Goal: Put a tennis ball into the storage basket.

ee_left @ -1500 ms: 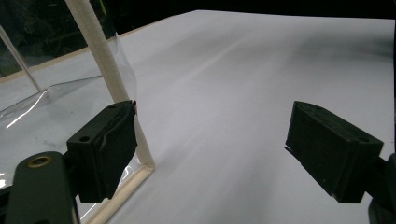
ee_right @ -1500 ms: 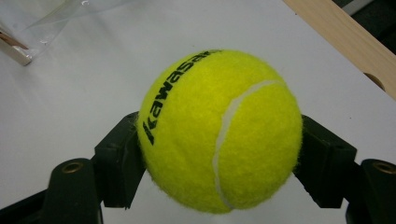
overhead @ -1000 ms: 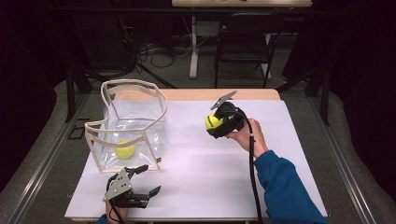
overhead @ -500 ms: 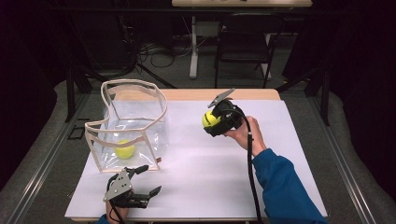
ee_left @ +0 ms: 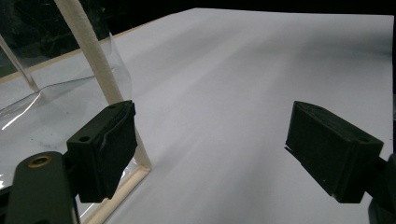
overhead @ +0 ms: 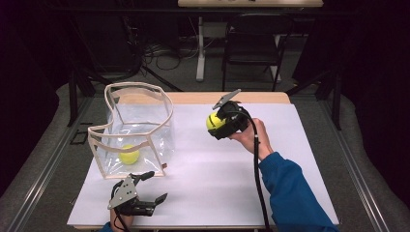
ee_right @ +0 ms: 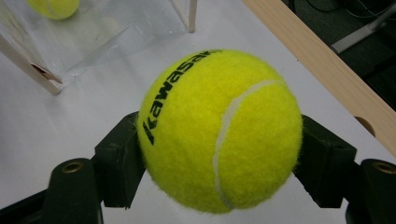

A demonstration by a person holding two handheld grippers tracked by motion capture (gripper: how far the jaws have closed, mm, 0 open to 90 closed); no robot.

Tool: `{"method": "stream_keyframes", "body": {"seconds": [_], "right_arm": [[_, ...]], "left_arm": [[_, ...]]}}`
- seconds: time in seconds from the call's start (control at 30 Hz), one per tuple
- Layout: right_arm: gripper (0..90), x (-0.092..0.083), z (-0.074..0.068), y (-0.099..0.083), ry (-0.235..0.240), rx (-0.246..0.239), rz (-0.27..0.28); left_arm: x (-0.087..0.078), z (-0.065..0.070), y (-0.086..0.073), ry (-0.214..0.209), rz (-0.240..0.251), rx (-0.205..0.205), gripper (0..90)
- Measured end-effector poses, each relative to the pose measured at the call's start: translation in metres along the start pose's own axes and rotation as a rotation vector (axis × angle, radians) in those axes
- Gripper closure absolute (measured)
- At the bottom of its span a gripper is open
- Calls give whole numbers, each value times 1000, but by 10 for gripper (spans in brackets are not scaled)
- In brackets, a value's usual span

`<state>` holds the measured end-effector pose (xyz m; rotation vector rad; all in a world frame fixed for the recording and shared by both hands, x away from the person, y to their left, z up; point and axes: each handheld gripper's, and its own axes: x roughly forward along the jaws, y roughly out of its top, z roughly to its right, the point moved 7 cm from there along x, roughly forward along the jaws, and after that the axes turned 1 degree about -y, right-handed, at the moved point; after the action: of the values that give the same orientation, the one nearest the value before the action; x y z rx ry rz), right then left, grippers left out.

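The right gripper (overhead: pixel 218 126) is clamped on a yellow tennis ball (ee_right: pixel 219 128), its two black jaws pressing the ball from either side; in the right gripper view the ball carries black lettering and a pale curved seam. In the high view that ball (overhead: pixel 214 121) is held above the white table top (overhead: pixel 217 183), right of the middle, with the person's right hand (overhead: pixel 251 137) wrapped around the gripper body, a blue sleeve (overhead: pixel 290 193) behind it and a black cable (overhead: pixel 257 179) trailing down toward the near edge. The left gripper (overhead: pixel 151 186) sits low at the near left of the table, its jaws spread wide with nothing between them; in the left gripper view (ee_left: pixel 210 154) one jaw stands just beside the cream-coloured frame edge of a clear bag (ee_left: pixel 56 107), though contact cannot be told. That clear bag (overhead: pixel 140 116), with see-through walls and a pale trimmed rim, stands open on the left part of the table, near the left gripper. A second tennis ball (overhead: pixel 129 154) lies inside it on the bottom, toward the near side; the right gripper view catches it (ee_right: pixel 53 7) at the upper left, behind the plastic. A wooden edge (overhead: pixel 227 97) runs along the far side of the table.
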<state>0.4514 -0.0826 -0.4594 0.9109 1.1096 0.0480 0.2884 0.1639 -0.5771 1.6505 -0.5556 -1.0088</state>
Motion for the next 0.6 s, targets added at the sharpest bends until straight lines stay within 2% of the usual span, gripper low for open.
{"method": "stream_keyframes", "body": {"seconds": [0.6], "right_arm": [[259, 4, -5, 10, 2, -14, 6]], "left_arm": [[-1, 0, 0, -3, 5, -3, 158]]}}
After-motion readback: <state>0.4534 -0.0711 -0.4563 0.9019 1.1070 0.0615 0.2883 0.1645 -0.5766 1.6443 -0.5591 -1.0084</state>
